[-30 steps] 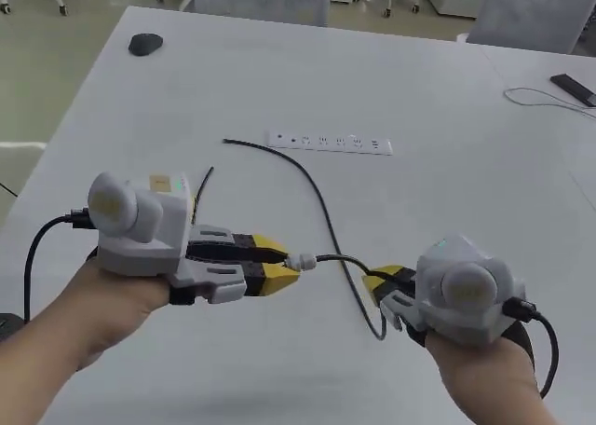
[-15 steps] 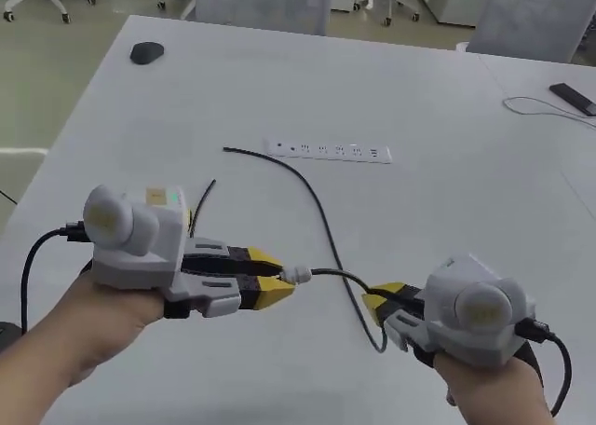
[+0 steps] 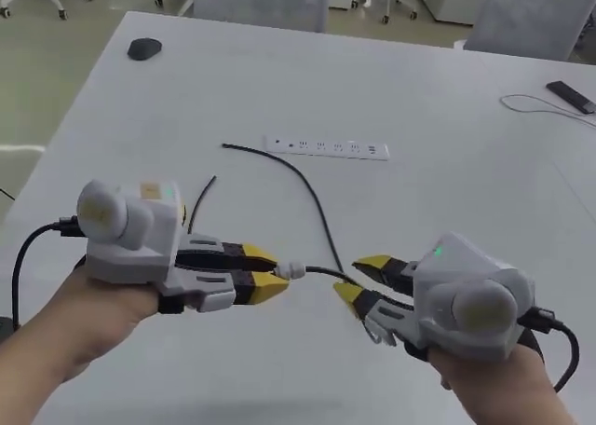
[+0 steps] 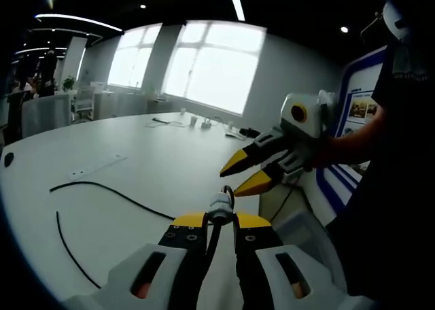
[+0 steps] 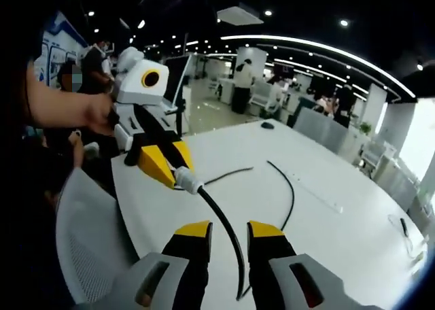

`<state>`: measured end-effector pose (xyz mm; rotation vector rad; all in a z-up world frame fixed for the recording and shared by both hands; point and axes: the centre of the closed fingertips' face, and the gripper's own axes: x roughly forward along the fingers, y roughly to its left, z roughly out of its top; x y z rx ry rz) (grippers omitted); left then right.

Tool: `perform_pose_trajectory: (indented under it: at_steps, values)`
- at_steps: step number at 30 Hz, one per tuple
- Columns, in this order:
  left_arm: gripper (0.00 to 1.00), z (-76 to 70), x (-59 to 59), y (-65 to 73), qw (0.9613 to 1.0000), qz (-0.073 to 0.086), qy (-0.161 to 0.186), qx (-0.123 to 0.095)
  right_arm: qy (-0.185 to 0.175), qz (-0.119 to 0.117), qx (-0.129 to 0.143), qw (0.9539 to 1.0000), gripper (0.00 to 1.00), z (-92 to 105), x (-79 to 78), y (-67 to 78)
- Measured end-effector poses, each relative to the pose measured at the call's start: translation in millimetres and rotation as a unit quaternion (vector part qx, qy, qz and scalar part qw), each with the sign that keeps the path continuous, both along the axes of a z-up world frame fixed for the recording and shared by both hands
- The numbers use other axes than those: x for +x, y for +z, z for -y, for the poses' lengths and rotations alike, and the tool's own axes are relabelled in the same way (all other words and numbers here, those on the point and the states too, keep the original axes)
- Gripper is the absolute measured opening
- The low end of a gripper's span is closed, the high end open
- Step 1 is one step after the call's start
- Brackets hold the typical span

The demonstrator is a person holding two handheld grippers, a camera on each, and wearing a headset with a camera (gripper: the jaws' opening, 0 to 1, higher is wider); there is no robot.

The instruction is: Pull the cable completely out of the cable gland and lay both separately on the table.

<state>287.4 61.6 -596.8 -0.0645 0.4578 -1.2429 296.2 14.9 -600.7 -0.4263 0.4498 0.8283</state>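
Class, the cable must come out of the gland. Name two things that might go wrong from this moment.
The right gripper is open around the cable. If it pulls before it clamps, it would likely slide along without drawing the cable out. The left gripper pinches the small gland at its very tips, so a hard tug might snatch it loose.

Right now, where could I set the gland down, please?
Bare white tabletop between the black computer mouse and white power strip, and right of the black cable. Crowded between the left hand-held gripper and right hand-held gripper.
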Motion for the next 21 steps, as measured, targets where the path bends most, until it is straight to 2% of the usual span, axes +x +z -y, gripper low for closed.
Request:
perform_pose_trajectory:
  at_steps: [3, 7, 12, 21]
  values:
    - [0.15, -0.7, -1.4, -0.7, 1.0000, 0.000, -0.003, 0.002, 0.036, 0.021, -0.036, 0.9985, 0.15, -13.3, -2.1, 1.2]
    - [0.15, -1.9, -1.5, -1.2, 1.0000, 0.001, -0.004, 0.004, 0.058, 0.028, -0.070, 0.9955, 0.12, -22.5, -1.9, -4.7]
    - [0.15, -2.1, -1.4, -2.2, 0.9999, 0.004, -0.006, 0.008, 0.072, 0.036, -0.076, 0.9938, 0.10, -31.0, -0.6, -5.6]
    - [0.15, -1.4, -1.5, -3.6, 0.9999, 0.005, -0.009, 0.009, 0.087, 0.050, -0.097, 0.9901, 0.03, -33.1, -0.4, -9.8]
